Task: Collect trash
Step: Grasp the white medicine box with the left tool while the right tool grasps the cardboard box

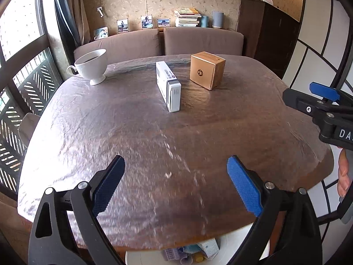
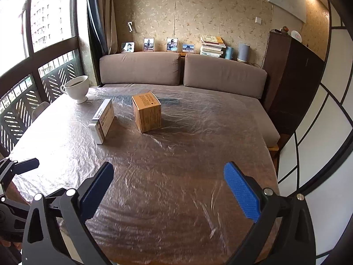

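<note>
A long white box (image 1: pixel 168 86) (image 2: pixel 102 121) lies on the film-covered table (image 1: pixel 132 132) (image 2: pixel 176 154), beside a brown cardboard box (image 1: pixel 207 69) (image 2: pixel 147 112). My left gripper (image 1: pixel 175 161) hovers open over the table's near part, nothing between its blue pads. My right gripper (image 2: pixel 168 167) is likewise open and holds nothing; it also shows at the right edge of the left wrist view (image 1: pixel 297 91). Both boxes lie well ahead of the fingers. Below the table's near edge a white bin (image 1: pixel 130 257) holds several bits of packaging.
A white cup (image 1: pixel 92 66) (image 2: pixel 77 88) filled with dark drink stands at the table's far left corner. A brown sofa (image 2: pixel 183 75) runs behind the table, a dark cabinet (image 2: pixel 291 77) at the right, windows on the left. A person's fingers (image 1: pixel 343 172) show at the right.
</note>
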